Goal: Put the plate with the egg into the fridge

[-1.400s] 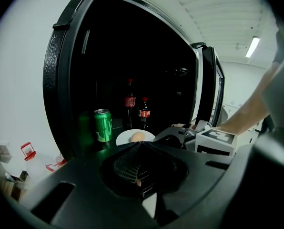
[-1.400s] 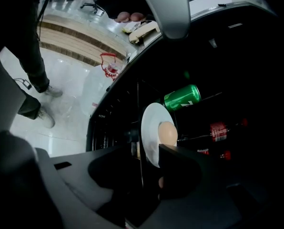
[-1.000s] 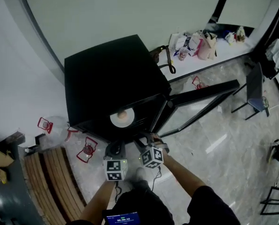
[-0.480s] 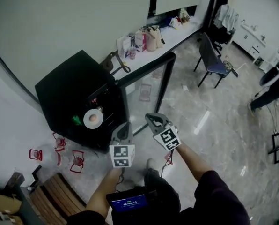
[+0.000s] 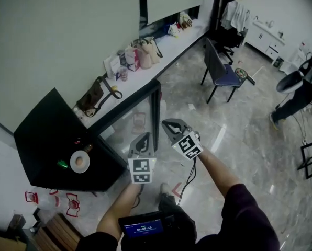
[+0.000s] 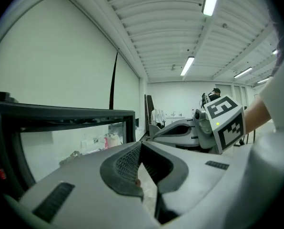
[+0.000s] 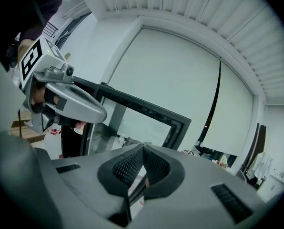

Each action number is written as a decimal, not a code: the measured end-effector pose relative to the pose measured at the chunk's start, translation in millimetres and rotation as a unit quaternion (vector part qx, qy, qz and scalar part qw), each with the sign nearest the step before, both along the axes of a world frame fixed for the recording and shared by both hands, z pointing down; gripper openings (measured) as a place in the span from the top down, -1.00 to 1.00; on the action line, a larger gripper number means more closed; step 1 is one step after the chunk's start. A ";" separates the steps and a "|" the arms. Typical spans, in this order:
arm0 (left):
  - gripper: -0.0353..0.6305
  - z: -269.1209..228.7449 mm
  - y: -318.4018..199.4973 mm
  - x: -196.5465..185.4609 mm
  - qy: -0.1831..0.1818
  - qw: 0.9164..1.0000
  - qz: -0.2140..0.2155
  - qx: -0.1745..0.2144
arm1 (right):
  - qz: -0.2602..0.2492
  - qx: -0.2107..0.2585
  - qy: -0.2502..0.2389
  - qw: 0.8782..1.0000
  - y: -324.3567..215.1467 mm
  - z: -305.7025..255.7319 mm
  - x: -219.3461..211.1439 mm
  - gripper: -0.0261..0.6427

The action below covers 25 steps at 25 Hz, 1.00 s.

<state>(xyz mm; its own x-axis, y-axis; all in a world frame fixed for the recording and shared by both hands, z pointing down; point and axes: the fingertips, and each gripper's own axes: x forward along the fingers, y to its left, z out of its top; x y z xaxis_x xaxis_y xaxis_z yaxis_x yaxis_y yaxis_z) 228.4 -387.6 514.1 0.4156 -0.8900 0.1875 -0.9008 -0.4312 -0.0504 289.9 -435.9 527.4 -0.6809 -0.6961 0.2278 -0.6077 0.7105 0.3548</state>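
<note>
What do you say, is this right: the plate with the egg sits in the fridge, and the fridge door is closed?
Not quite. The plate with the egg does sit in the fridge, but the fridge door stands open, as the head view shows.

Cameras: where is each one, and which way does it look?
Head view: on the person's head, looking down at fridge, egg plate, forearms, left gripper, right gripper.
Left gripper view: on the left gripper, looking along its shut jaws; the right gripper shows.
Right gripper view: on the right gripper, looking along its shut jaws; the left gripper shows.
Shared: both gripper views see the fridge door.
</note>
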 end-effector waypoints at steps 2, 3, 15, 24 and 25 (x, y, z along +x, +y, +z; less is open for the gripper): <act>0.87 -2.5 -32.0 21.8 0.002 1.000 -0.012 -0.004 | -0.021 -0.005 0.002 1.000 -31.3 2.1 16.3 0.90; 0.87 -2.6 -46.3 30.7 0.002 1.000 -0.017 -0.006 | -0.030 -0.004 0.003 1.000 -47.4 3.3 22.5 0.90; 0.87 14.8 -116.7 56.3 -0.021 0.997 -0.068 -0.030 | -0.125 0.035 0.069 0.989 -186.4 25.0 12.0 0.90; 0.87 22.0 -108.8 33.7 -0.029 0.994 -0.101 -0.033 | -0.177 0.020 0.023 0.984 -192.9 21.8 -14.4 0.91; 0.87 22.6 -107.1 32.8 -0.028 0.994 -0.102 -0.033 | -0.180 0.012 0.023 0.983 -190.6 23.2 -12.3 0.91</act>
